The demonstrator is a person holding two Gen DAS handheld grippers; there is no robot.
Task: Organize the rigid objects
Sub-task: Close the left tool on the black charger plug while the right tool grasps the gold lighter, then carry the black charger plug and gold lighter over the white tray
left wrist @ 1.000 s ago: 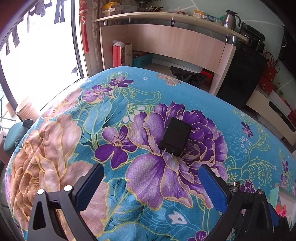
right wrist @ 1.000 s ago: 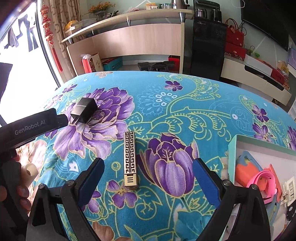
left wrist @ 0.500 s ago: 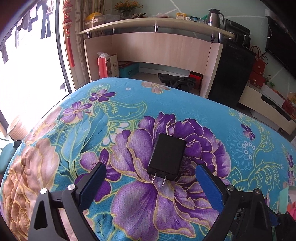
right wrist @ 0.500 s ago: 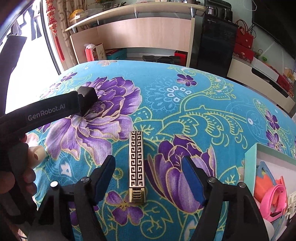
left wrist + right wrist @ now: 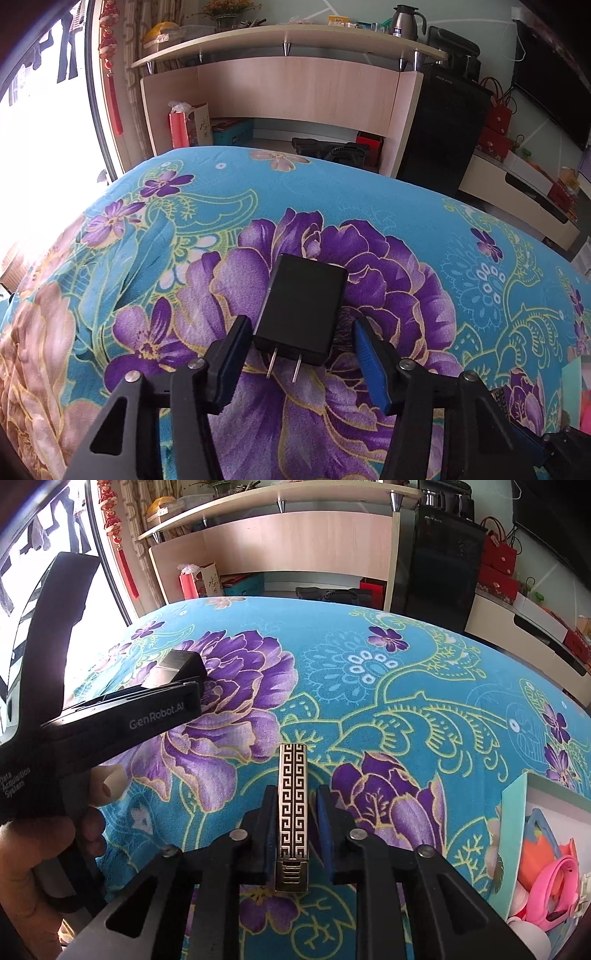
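Between the blue-padded fingers of the right gripper (image 5: 294,834) a slim gold-and-black metal lighter with a Greek-key pattern (image 5: 293,805) is pinched across its narrow width, both pads pressed flat on its long sides. Its long axis runs straight ahead along the fingers; the ribbed cap end lies nearest the wrist and the far end reaches past the fingertips over the turquoise floral blanket (image 5: 388,709). The left gripper (image 5: 301,338) is caught closing around a flat black plastic plug adapter (image 5: 303,306): the left pad sits at the adapter's edge, while a gap is seen beside the right pad. The adapter's two metal prongs (image 5: 282,365) point back toward the wrist. At the right edge, a mint-rimmed white tray (image 5: 513,842) of coloured items lies nearer the right hand and is judged the likely destination.
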